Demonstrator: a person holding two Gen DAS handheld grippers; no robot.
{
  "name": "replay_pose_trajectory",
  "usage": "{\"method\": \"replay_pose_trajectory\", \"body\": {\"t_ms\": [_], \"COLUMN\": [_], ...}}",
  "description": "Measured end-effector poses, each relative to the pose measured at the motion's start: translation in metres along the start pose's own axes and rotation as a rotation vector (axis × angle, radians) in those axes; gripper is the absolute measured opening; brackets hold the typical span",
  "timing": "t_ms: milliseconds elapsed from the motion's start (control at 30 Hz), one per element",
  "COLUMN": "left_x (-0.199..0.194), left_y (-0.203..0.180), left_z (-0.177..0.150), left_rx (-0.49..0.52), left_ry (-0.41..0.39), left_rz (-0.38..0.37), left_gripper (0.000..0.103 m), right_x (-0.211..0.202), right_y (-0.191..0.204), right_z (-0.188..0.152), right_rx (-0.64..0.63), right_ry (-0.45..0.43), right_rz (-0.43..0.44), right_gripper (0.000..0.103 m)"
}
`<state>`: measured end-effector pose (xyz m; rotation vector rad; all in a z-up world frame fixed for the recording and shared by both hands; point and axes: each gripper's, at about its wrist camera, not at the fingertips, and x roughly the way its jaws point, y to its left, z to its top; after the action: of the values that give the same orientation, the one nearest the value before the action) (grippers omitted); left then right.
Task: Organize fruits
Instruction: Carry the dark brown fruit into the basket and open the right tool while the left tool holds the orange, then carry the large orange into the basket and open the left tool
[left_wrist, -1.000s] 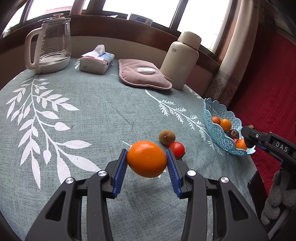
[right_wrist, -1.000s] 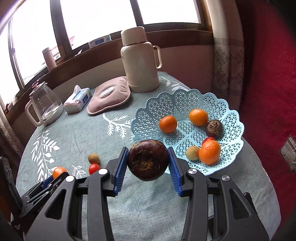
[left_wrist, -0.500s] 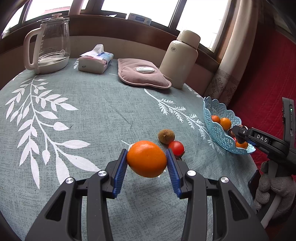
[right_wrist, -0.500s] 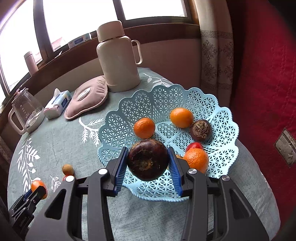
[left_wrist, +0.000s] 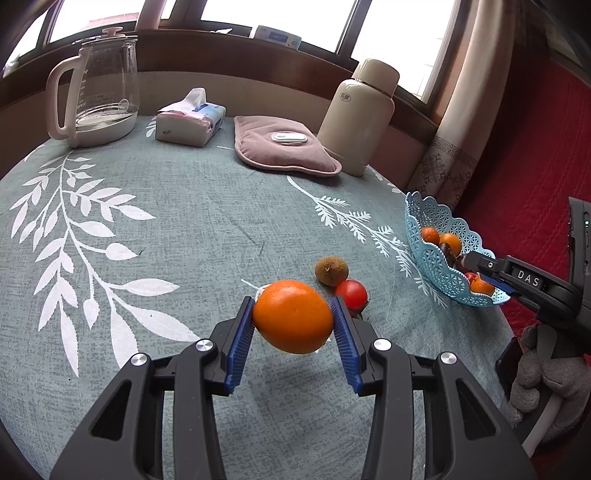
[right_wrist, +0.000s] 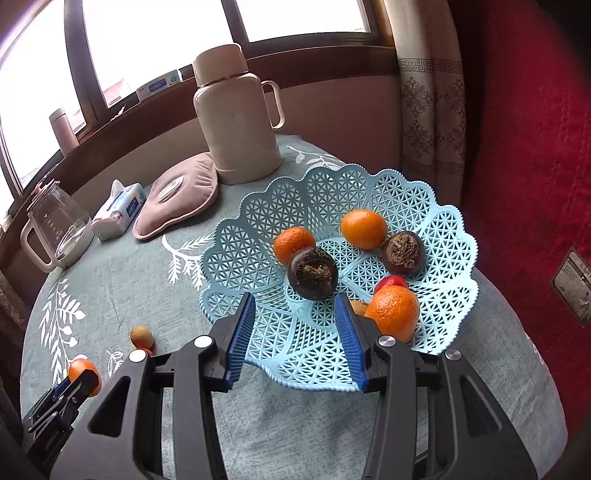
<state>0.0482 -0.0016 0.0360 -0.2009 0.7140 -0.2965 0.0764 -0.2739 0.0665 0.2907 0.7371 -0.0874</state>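
Note:
My left gripper (left_wrist: 293, 325) is shut on a large orange (left_wrist: 293, 315), held just above the table. A brown kiwi (left_wrist: 331, 271) and a red tomato (left_wrist: 351, 294) lie on the cloth just beyond it. My right gripper (right_wrist: 295, 328) is open over the near part of the light blue lattice basket (right_wrist: 424, 206). A dark round fruit (right_wrist: 312, 273) lies in the basket just past the fingertips. The basket also holds three oranges, a second dark fruit (right_wrist: 403, 252), a tomato (right_wrist: 392, 282) and a small fruit partly hidden behind my right finger.
A cream thermos (right_wrist: 236, 118), a pink pad (right_wrist: 177, 195), a tissue pack (right_wrist: 118, 210) and a glass kettle (right_wrist: 55, 229) stand along the table's far side. A red quilted surface (right_wrist: 524, 147) and a curtain lie beyond the basket, which sits near the table edge.
My right gripper has moved over the basket, opened and let go of the dark fruit, which now lies in the basket. My left gripper has held still with the orange.

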Motion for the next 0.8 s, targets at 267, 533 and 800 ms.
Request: {"method": "replay_pose_trajectory", "body": {"t_ms": [267, 533, 800], "left_x": [0.000, 0.006, 0.007], "left_y": [0.000, 0.000, -0.024], "left_z": [0.000, -0.002, 0.002], "left_rx": [0.000, -0.006, 0.029], "left_ry": [0.001, 0.017, 0.050], "left_rz": [0.000, -0.002, -0.055], "left_gripper": [0.043, 0.043, 0.043], "right_x": [-0.024, -0.038, -0.049], "right_y": [-0.004, -0.017, -0.035], "right_z": [-0.008, -0.015, -0.018], "right_rx": [-0.004, 0.032, 0.073], "right_ry": [-0.055, -0.070, -0.083], "right_rz": [-0.014, -0.002, 0.024], "right_gripper": [0.046, 0.046, 0.046]}}
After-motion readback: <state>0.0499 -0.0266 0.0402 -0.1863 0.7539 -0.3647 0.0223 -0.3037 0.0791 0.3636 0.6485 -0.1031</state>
